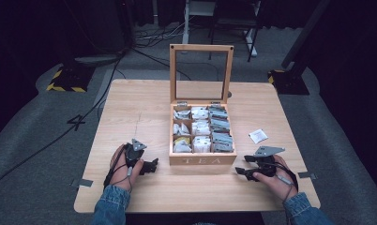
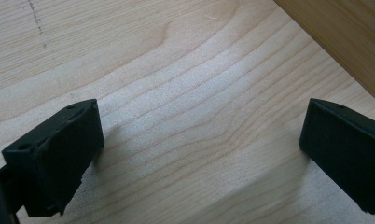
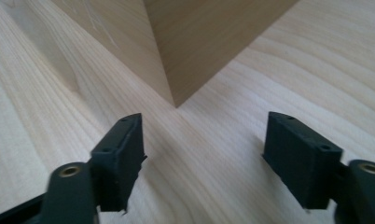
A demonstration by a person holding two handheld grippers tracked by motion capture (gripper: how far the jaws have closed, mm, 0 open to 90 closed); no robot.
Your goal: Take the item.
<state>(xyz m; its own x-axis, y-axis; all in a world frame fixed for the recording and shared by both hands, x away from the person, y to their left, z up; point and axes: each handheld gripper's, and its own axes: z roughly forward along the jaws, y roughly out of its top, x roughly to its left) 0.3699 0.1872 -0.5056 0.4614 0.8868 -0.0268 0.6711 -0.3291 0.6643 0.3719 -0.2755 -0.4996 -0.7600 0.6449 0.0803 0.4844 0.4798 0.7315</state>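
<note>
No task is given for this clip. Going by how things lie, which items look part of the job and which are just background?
Likely part of the job:
- open wooden tea box, lid up, compartments holding tea bags
- loose tea sachet on the table right of the box
- left gripper and right gripper, both open, flanking the box

Just lying about:
- floor cables
- hazard-striped stand bases

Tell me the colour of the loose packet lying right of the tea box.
White. The packet shows best in the high view.

Pale matt wooden table [image 1: 144, 101], darker smooth wooden tea box [image 1: 203, 160], matt black plastic-looking gripper jaws.
</note>
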